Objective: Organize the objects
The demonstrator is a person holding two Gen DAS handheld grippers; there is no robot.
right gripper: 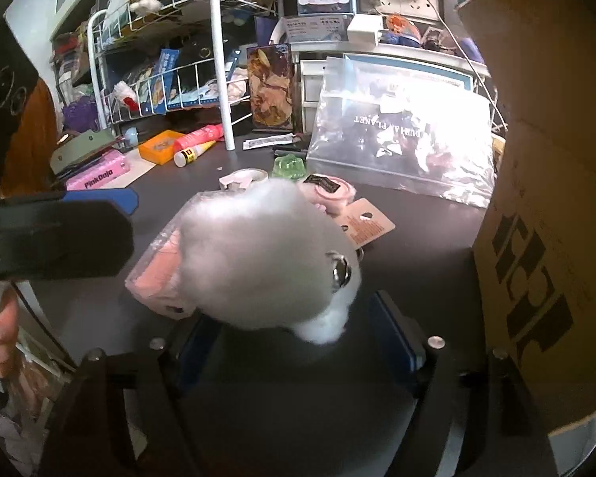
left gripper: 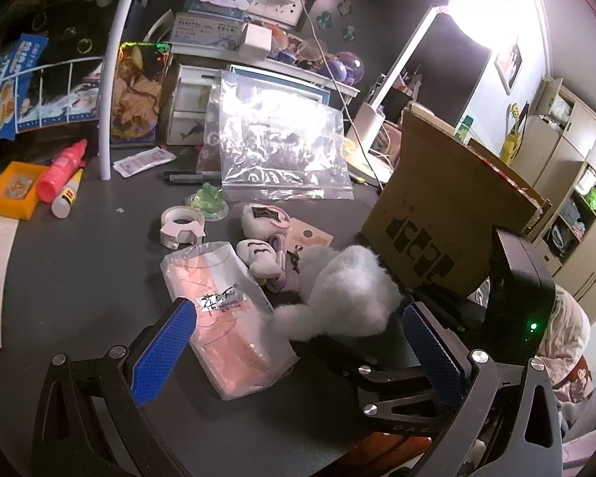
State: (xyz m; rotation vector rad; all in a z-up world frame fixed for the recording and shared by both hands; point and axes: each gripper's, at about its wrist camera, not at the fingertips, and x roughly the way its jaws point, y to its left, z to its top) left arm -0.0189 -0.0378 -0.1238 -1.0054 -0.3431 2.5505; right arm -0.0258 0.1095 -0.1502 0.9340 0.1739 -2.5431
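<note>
A cardboard box (left gripper: 437, 214) stands on the desk (left gripper: 79, 278). Both grippers tilt downward: the left gripper (left gripper: 298, 342) gapes wide and empty; the right gripper (right gripper: 298, 342) stands open around a fluffy white toy (right gripper: 266, 254), pads apart from it.

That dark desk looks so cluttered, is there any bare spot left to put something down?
Yes. The desk is bare between the tape roll, glue bottle and pink packet, and again between the cardboard box and fluffy white toy. Around the toy and zip bag it is crowded.
</note>
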